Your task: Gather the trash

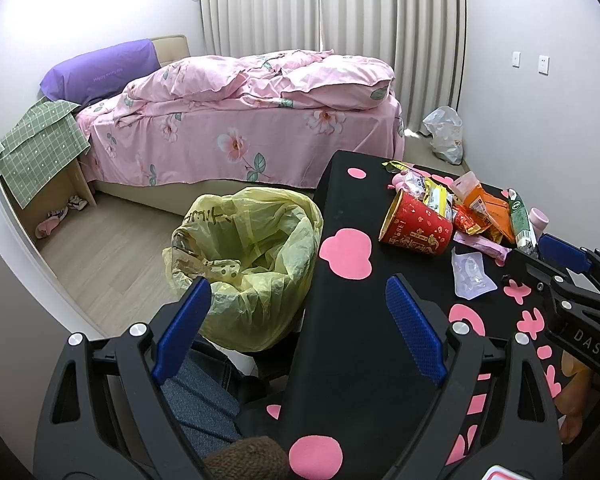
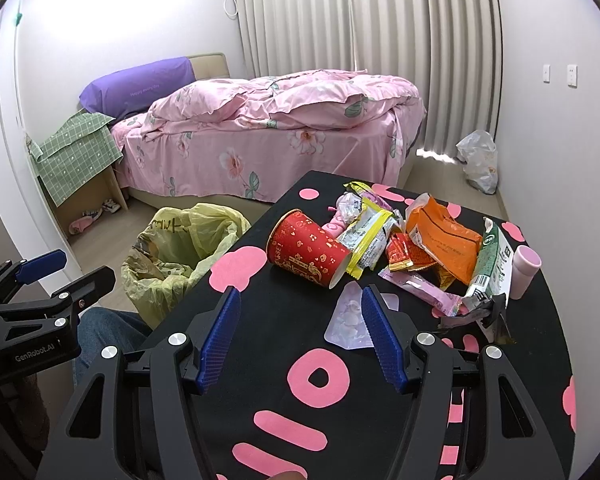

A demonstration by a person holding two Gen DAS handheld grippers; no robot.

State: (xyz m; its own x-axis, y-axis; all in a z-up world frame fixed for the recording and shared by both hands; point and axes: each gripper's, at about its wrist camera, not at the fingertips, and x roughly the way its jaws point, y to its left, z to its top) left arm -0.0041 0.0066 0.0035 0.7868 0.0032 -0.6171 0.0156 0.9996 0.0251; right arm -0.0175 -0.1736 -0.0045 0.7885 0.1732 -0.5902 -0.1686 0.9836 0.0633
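Note:
A red paper cup (image 2: 310,254) lies on its side on the black table with pink shapes (image 2: 284,320), next to a heap of wrappers: a yellow-edged packet (image 2: 370,236), an orange bag (image 2: 444,240), a green packet (image 2: 494,264) and a clear plastic tray (image 2: 350,320). A bin with a yellow liner (image 1: 248,264) stands on the floor left of the table. My left gripper (image 1: 300,304) is open and empty, over the table's left edge and the bin. My right gripper (image 2: 300,312) is open and empty, just short of the cup, its right finger over the clear tray.
A bed with pink floral bedding (image 1: 240,120) stands behind the bin. A white plastic bag (image 1: 444,134) lies on the floor by the curtain. A pink tube (image 2: 524,270) stands at the table's right edge. A jeans-clad leg (image 1: 204,400) is below the left gripper.

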